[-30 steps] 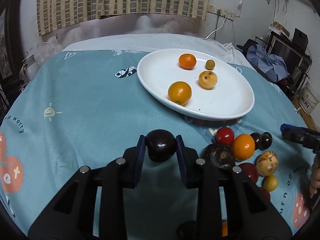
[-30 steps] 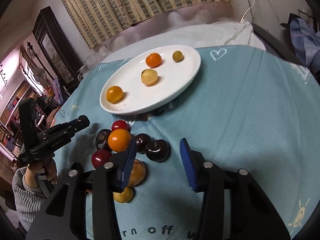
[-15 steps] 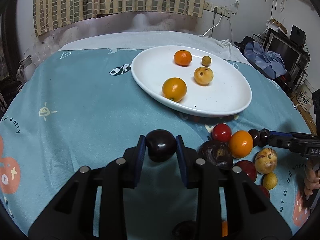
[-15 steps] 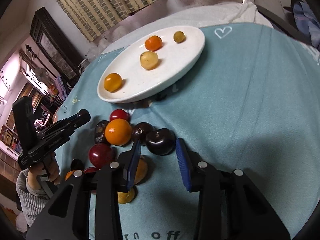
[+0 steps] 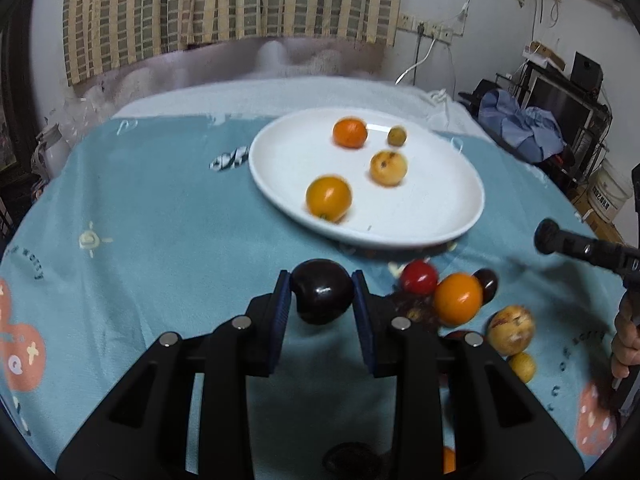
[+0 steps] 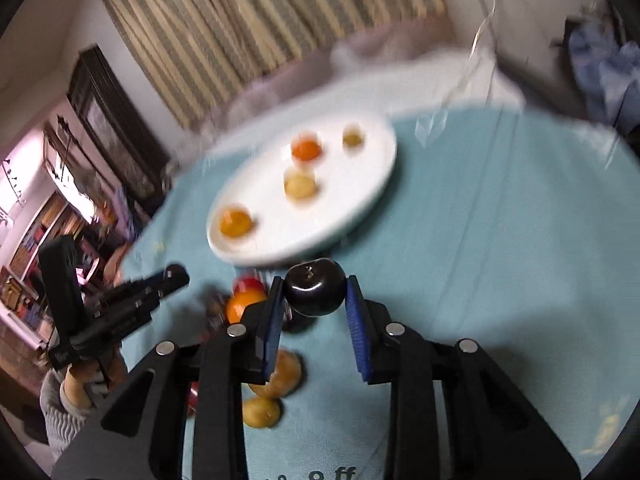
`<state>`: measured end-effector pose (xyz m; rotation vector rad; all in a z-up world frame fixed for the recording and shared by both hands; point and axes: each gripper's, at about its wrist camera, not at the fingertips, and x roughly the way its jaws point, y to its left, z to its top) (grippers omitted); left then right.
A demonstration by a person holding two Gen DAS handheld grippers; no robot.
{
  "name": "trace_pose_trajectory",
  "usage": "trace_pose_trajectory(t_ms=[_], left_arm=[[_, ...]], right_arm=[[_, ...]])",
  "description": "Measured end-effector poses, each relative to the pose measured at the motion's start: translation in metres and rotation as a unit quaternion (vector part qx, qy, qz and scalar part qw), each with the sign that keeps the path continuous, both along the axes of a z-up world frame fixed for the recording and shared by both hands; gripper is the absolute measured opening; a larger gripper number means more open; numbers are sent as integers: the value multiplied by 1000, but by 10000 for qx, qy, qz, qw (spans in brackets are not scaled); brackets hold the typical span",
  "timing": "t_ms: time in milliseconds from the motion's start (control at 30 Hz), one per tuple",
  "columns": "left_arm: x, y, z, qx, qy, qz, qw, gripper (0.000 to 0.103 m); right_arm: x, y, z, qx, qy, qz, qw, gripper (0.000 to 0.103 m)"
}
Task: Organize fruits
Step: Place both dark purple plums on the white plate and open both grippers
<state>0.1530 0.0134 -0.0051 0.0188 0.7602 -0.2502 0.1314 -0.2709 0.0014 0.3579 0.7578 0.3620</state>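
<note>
A white oval plate (image 5: 432,204) on the blue cloth carries two oranges (image 5: 329,198), a spotted yellow fruit (image 5: 388,168) and a small olive one (image 5: 397,136). Short of the plate, above the cloth, my left gripper (image 5: 321,292) is shut on a dark plum (image 5: 322,300). Loose fruit lies to its right: a red one (image 5: 419,278), an orange (image 5: 458,300) and a yellowish one (image 5: 511,330). My right gripper (image 6: 315,292) is closing, its blue pads against a second dark plum (image 6: 315,286) held clear of the cloth. The plate (image 6: 360,184) lies beyond it.
The blue printed cloth (image 5: 168,216) covers a round table, with bare cloth left of the plate. Yellow fruits (image 6: 262,412) lie under the right gripper. A person's hand (image 5: 626,332) shows at the right edge. Curtain, wall and cluttered shelves stand behind.
The right gripper's jaws closed around the dark plum beside the pile and lifted it off the cloth. The left gripper kept its plum and barely moved.
</note>
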Motion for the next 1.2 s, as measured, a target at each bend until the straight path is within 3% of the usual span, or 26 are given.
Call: trace_pose_trajectory(t_ms=[100,267,500,667,700,733,767,800,933,1067,1200], left_arm=[[4,-10,23,-66,-134,-87,9999,31],[32,-29,47,25,-254,-117,9996,31],[99,-36,20,-66,165,-54,9998,31],[129,-30,-3,-195,444,20,9988,33],[132,-28,-7,-281,502,18,9983,36],[133,-27,-9,-327,528,29,9981,50],[132,-26,-10,-348,506,62,9981,63],[131,-24,-9,-345,461,105,9983,66],[120,-16,4,-417,308,188,9985,68],[91,-4,24,-300,-20,407,9987,88],[44,13,32,-231,-286,634,9973,96]], right_arm=[[-1,-7,26,22,-343,-171,9993,31],[35,3,48,-156,-390,-71,9991,31],[95,31,7,-355,125,132,9992,31],[115,46,-15,-583,353,323,9972,32],[116,49,-16,-674,366,318,9965,33],[117,50,-17,-777,365,272,9959,36],[116,50,-17,-817,333,228,9958,57],[113,49,-15,-823,224,139,9963,65],[100,43,6,-758,-132,98,9970,65],[74,33,37,-494,-484,96,9976,65],[45,27,52,-414,-627,70,9971,65]])
